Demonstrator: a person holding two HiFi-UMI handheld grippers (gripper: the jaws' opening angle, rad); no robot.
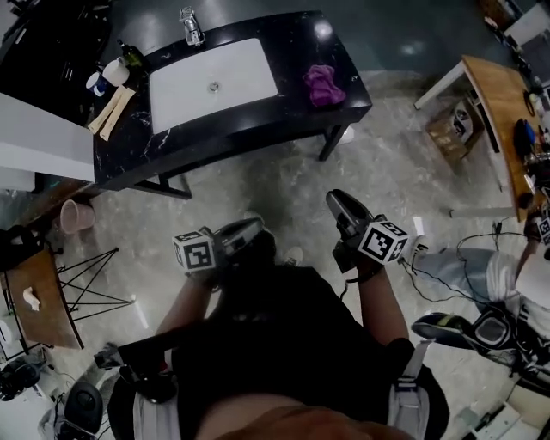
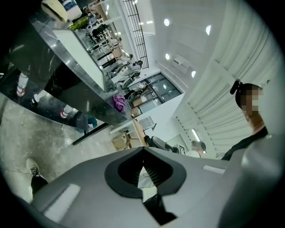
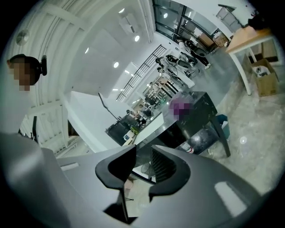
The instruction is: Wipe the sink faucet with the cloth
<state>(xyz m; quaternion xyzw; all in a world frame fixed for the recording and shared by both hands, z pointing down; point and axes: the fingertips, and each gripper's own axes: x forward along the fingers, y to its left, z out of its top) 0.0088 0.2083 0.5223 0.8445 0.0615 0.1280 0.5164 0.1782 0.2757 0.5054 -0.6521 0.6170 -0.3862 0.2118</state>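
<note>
A purple cloth (image 1: 323,85) lies bunched on the right end of the black counter (image 1: 344,53), beside the white sink (image 1: 236,64). The chrome faucet (image 1: 191,26) stands at the basin's far edge. Both grippers hang over the floor, well short of the counter. My left gripper (image 1: 251,229) is shut with nothing in it; in the left gripper view its jaws (image 2: 142,168) meet, and the cloth (image 2: 118,102) shows far off. My right gripper (image 1: 337,200) is open and empty; the right gripper view shows a gap between its jaws (image 3: 143,162), and the cloth (image 3: 181,107) sits on the distant counter.
Bottles and a cup (image 1: 112,73) crowd the counter's left end. A pink bin (image 1: 76,216) and a small wooden stand (image 1: 39,296) sit on the floor at left. At right are a wooden table (image 1: 497,103), a cardboard box (image 1: 454,126) and another person's legs (image 1: 464,266).
</note>
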